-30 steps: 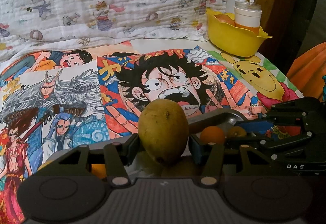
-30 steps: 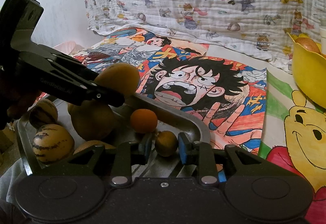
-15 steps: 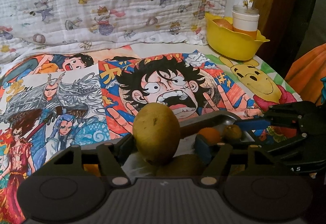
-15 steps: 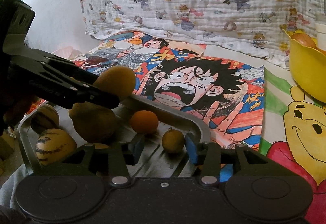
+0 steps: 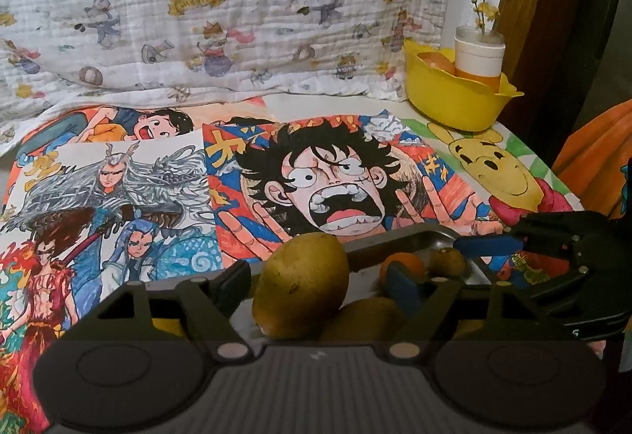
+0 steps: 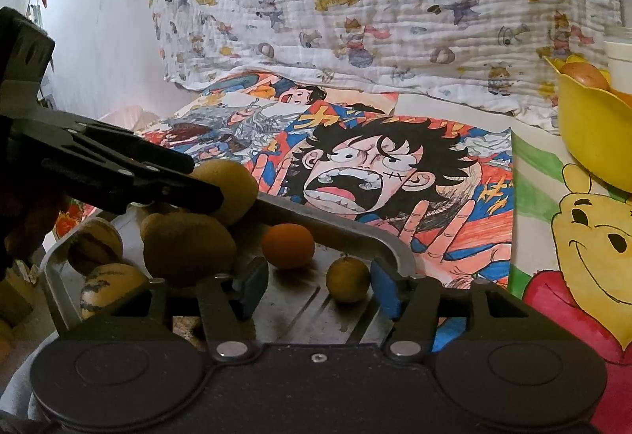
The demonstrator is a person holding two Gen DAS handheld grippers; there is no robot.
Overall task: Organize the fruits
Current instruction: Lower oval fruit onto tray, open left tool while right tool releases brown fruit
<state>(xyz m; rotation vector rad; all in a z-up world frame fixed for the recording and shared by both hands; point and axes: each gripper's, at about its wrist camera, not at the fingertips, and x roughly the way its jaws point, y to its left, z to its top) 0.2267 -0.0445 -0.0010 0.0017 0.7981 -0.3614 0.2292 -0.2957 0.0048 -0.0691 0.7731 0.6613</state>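
Note:
A metal tray [image 6: 355,232] near me holds an orange [image 6: 288,246], a brown-yellow mango [image 6: 185,248] and two striped melons [image 6: 94,244]. My left gripper [image 5: 320,283] has its jaws opening around a second mango [image 5: 302,283], which leans on the mango [image 5: 367,315] below; the right pad [image 5: 403,287] stands clear of it. My right gripper [image 6: 318,289] is opening too. A small yellow-green fruit [image 6: 347,278] rests on the tray between its blue pads, close to the right one, not squeezed.
A yellow bowl [image 5: 454,98] at the back right holds a fruit and a white cup [image 5: 478,54] with flower sprigs. Cartoon drawings [image 5: 335,177] cover the table, and a printed cloth [image 5: 237,19] hangs behind. The two grippers are close together over the tray.
Both grippers' jaws have spread. The left one let go of the mango, which tipped over onto the fruit below. The right one let go of the small fruit, now on the tray.

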